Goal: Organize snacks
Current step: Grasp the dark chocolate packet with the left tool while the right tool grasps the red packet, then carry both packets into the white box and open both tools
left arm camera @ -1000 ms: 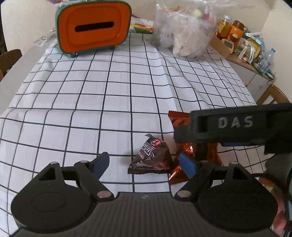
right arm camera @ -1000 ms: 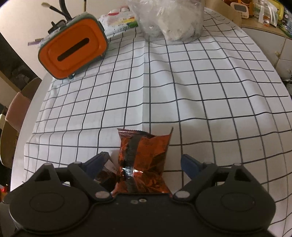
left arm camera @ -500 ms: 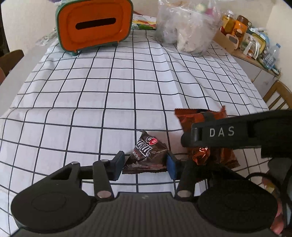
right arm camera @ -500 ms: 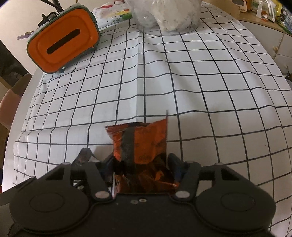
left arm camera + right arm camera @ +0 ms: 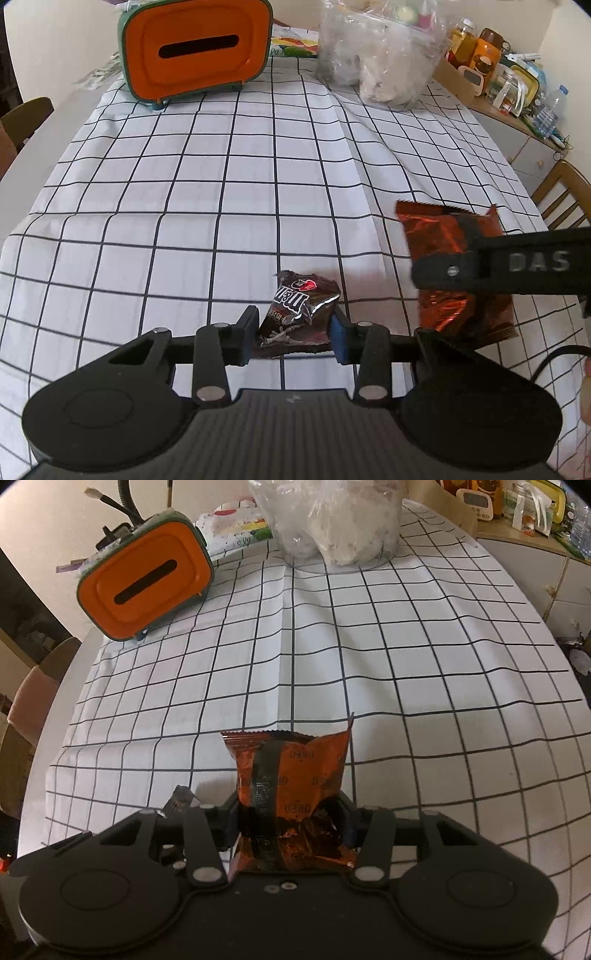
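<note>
Closing both tools at once, I am clamping a snack in each. My left tool (image 5: pixel 293 334) is squeezing the small dark-brown foil chocolate packet (image 5: pixel 301 314) between its pads, the packet lying straight ahead with its long axis running away from me, resting on the white black-gridded tablecloth of the table (image 5: pixel 221 184). My right tool (image 5: pixel 291 823) is pinching the larger orange-and-black foil cookie packet (image 5: pixel 291 775) low down, its upper end standing up toward the far side and seeming to be coming off the cloth. The two packets are sitting just beside each other, the orange one to the right. Compared with a second ago, both sets of jaws are much narrower and are now gripping; then they were standing wide with the packets loose between them. The orange green-rimmed slotted box (image 5: pixel 195 51) is well apart at the far left, nearer my left hand.
</note>
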Demonstrator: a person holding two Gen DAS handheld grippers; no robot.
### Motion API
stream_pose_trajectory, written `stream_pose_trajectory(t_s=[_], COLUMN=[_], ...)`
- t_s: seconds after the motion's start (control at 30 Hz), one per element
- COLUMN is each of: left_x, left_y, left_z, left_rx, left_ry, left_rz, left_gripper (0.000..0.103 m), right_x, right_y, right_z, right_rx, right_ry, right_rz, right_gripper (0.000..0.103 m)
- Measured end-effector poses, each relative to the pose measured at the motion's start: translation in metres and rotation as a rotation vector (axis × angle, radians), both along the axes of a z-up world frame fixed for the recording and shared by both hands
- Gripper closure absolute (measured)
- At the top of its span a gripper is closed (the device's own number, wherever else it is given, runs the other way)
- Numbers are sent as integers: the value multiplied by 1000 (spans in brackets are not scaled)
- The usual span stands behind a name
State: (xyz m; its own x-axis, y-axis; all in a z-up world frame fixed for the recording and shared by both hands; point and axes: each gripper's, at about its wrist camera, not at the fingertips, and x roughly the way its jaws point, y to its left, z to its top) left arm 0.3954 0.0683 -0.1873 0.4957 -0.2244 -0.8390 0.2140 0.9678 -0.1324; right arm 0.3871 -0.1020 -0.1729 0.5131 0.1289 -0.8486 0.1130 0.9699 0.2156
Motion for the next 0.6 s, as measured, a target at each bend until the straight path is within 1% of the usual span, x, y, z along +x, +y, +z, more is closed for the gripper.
stream_pose_trajectory(t_s=[0.13, 0.3, 0.47, 0.6], left_x=[-10, -27, -52, -78], left_y=[2, 3, 3, -1], left_z=[12, 36, 63, 84], left_rx=[2, 5, 4, 10], left_ry=[-12, -33, -58, -73], left_rz=[0, -1, 3, -3], left_gripper=[65, 65, 65, 65], right_x=[-13, -34, -61, -87], right_y=[-5, -8, -9, -12], right_z=[15, 34, 58, 75], right_rx=[7, 22, 39, 51], right_ry=[-14, -33, -61, -72], right_rz=[-2, 8, 33, 51], right_gripper=[55, 55, 55, 55])
